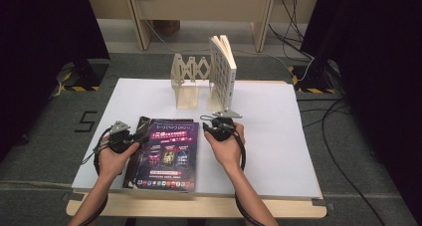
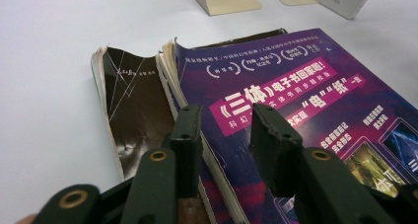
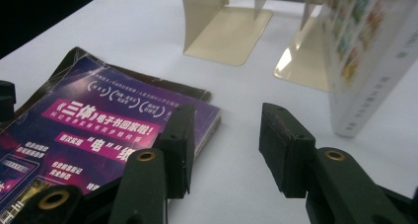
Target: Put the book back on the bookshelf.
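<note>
Already both grippers straddle the purple book's edges, jaws apart.
Left gripper (image 1: 121, 135) and right gripper (image 1: 222, 125) flank the purple book (image 1: 168, 154) at lower centre; closing unevenly could skew it off the dark book (image 2: 135, 113) beneath.

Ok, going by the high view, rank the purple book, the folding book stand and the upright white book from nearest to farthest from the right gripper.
1. Purple book: lying flat just left of the right gripper.
2. Upright white book: standing beyond the gripper, at the stand's right end.
3. Folding book stand: beyond and to the left; its right foot sits near the white book, so ranks 2 and 3 are close.
</note>
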A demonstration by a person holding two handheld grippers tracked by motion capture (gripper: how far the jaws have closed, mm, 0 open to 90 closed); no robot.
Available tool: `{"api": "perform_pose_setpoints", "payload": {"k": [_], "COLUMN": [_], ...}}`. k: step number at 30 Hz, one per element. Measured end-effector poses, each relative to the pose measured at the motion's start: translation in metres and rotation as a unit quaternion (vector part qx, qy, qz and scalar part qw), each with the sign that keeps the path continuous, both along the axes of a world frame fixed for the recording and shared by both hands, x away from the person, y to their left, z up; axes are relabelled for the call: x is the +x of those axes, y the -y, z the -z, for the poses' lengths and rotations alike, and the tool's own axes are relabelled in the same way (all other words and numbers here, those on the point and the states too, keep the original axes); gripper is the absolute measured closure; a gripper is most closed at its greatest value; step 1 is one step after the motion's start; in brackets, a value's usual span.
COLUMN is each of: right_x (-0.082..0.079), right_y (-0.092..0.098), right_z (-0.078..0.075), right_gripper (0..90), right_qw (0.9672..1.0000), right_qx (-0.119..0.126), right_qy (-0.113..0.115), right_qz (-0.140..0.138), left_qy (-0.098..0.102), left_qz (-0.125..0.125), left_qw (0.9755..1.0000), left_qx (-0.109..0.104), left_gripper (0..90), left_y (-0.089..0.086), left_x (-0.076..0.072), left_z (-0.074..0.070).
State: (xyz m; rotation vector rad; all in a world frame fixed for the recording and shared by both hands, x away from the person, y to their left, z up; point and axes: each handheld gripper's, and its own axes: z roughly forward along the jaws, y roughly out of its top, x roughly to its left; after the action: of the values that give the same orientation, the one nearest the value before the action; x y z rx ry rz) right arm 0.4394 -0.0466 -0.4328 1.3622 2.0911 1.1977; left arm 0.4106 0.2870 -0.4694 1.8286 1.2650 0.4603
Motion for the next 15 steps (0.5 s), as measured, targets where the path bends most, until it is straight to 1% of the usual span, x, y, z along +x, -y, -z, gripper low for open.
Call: {"api": "perform_pose_setpoints", "payload": {"k": [3,6,9,10,12,15], "right_x": [0.003,0.007,0.013,0.016,0.020,0.024], "right_y": [-0.006,-0.012,-0.017,-0.019,-0.021,-0.024], "right_z": [0.006,0.011,0.015,0.016,0.018,0.021], "right_gripper": [57.9,57.6,56.8,56.4,55.6,55.0], "right_qw": [0.9999,0.9995,0.9991,0.9987,0.9982,0.9976], "right_qx": [-0.002,-0.001,-0.006,-0.005,-0.004,-0.006], "right_qy": [-0.013,-0.029,-0.039,-0.047,-0.056,-0.066], "right_qz": [-0.009,-0.014,-0.016,-0.017,-0.018,-0.019], "left_qy": [-0.017,-0.031,-0.043,-0.047,-0.049,-0.044], "left_qz": [-0.008,-0.004,-0.003,-0.005,-0.005,-0.006], "left_qw": [0.9998,0.9995,0.9991,0.9989,0.9988,0.9990], "left_qx": [-0.001,0.002,0.003,0.005,0.002,0.008], "left_gripper": [67.8,68.8,69.5,69.6,69.8,70.9], "left_y": [0.001,0.003,0.005,0.006,0.005,0.006], "left_x": [0.003,0.005,0.006,0.006,0.006,0.006], "left_z": [0.001,0.003,0.007,0.008,0.009,0.009]}}
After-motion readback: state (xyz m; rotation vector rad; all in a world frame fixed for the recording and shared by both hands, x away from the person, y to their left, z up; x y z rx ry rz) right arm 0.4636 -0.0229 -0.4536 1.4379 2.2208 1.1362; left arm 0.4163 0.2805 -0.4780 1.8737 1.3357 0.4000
